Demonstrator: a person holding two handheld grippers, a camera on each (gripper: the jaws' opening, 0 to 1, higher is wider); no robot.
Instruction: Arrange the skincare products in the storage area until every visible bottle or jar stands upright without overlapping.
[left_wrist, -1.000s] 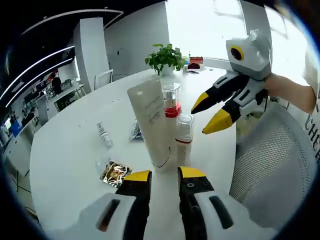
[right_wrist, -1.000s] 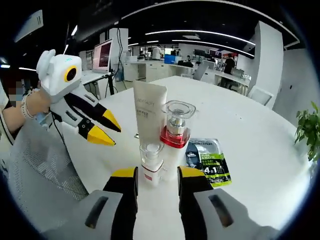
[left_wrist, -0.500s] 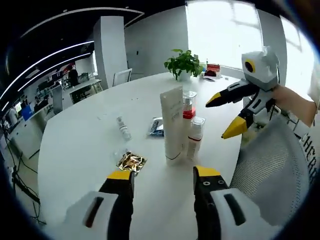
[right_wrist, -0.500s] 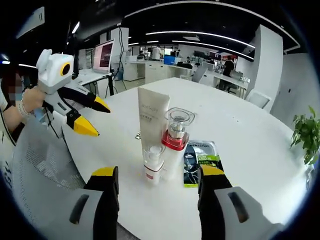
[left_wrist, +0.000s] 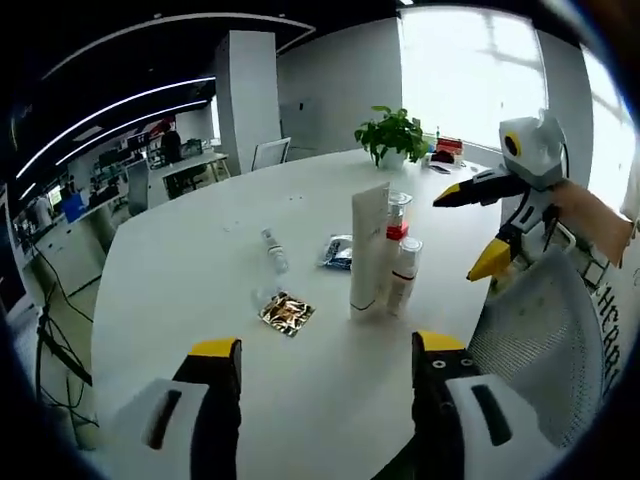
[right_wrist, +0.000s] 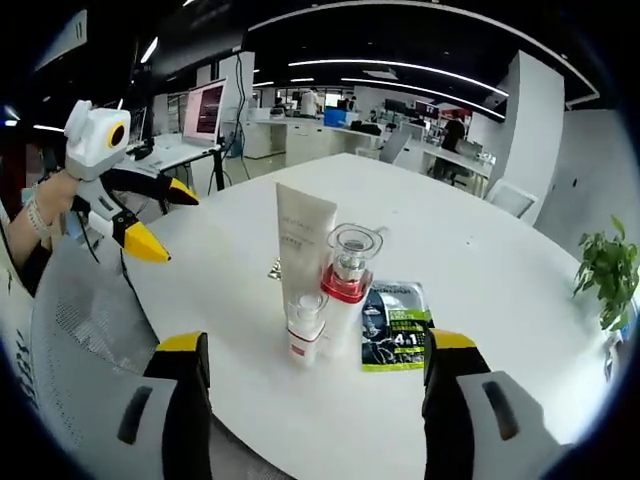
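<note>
Left gripper (left_wrist: 327, 360): yellow-tipped jaws spread wide, holding nothing, above the near edge of the round white table (left_wrist: 180, 260).
Right gripper (right_wrist: 314, 356): jaws spread wide, empty.
Tall white squeeze tube (right_wrist: 303, 240): upright on its cap, mid-table.
Clear-capped bottle with red collar (right_wrist: 347, 285): upright, just beside the tube.
Small white bottle with clear cap (right_wrist: 304, 328): upright, touching that group.
Small clear vial (left_wrist: 272, 250): lying flat, well apart.
Gold foil sachet (left_wrist: 286, 312): flat, near the vial.
Green-and-black sachet (right_wrist: 394, 325): flat beside the bottles.
</note>
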